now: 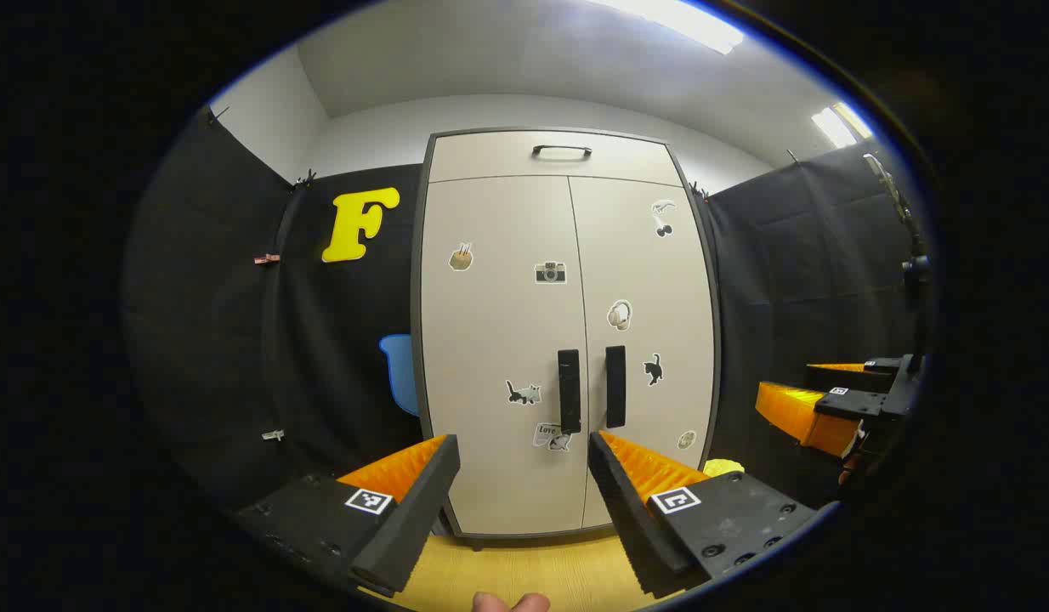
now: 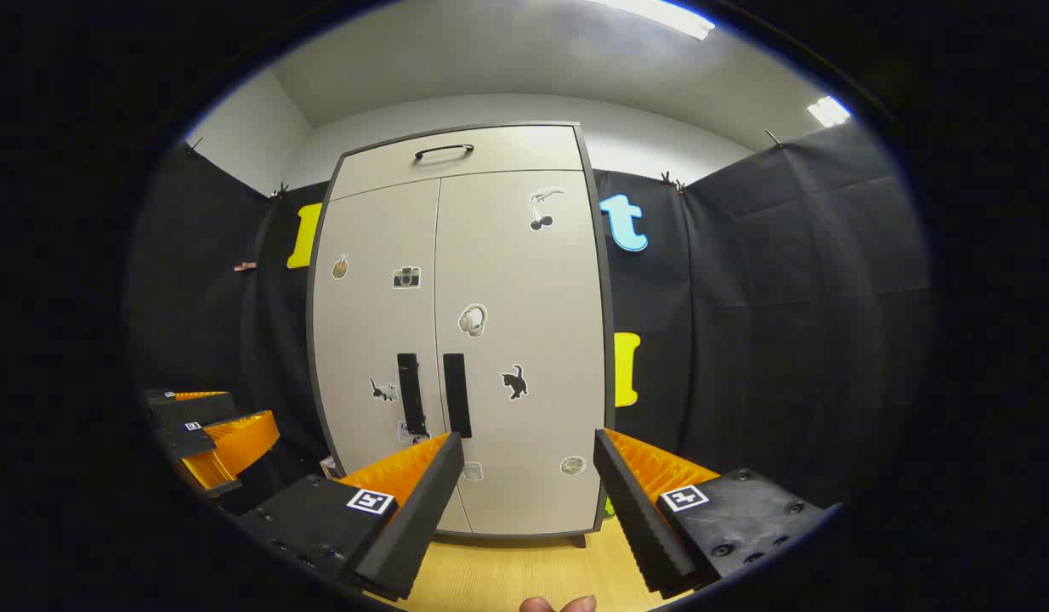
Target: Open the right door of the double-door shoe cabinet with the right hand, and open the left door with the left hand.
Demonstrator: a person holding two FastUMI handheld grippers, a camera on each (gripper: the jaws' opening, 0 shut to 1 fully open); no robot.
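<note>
left tongs (image 1: 520, 442) spread | right tongs (image 2: 529, 442) spread | shoe cabinet (image 1: 499, 340) doors closed | sticker (image 1: 552, 436) reads "Love"

"Love" on a sticker (image 1: 552, 435), left cabinet door (image 1: 490, 340)

I see a wooden floor (image 1: 567, 569) below me. Ceiling lights (image 1: 686, 21) glow overhead, and small clips (image 1: 272, 434) pin the black cloth.

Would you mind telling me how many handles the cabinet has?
3: a curved one on the top panel, and two upright bars, on the left door and on the right door, flanking the centre seam.
</note>
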